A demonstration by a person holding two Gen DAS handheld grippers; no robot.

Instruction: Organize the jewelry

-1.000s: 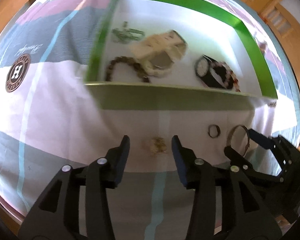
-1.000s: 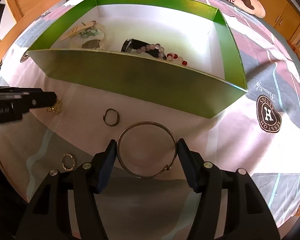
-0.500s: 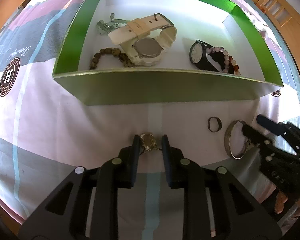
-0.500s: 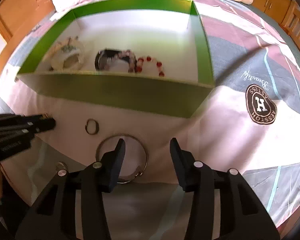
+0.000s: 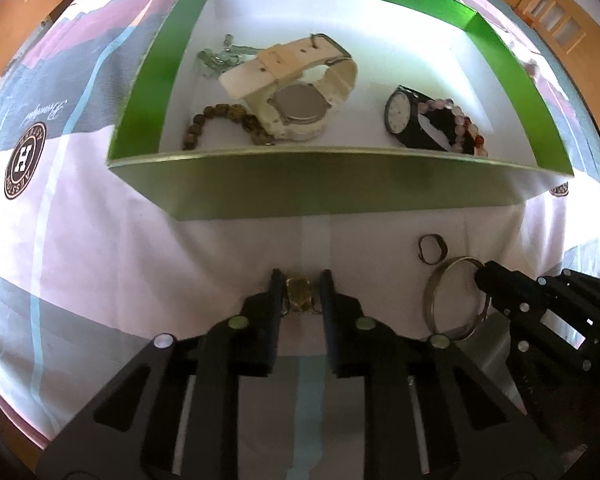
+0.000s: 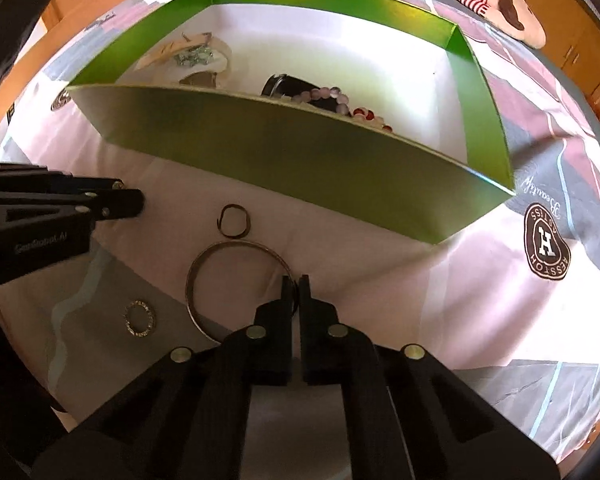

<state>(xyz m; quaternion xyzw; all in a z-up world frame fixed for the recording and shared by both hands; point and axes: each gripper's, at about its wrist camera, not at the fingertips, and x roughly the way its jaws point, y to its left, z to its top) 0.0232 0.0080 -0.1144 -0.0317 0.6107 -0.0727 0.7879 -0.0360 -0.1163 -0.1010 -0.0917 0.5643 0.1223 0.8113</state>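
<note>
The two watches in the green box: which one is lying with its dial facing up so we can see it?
The black watch at the right of the green box, with a pink bead bracelet against it, shows its white dial. The cream watch shows only its metal back.

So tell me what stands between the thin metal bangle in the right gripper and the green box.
The green box's near wall is the only barrier: the thin metal bangle, pinched by the right gripper, must be lifted over it. A small dark ring lies between on the cloth.
</note>
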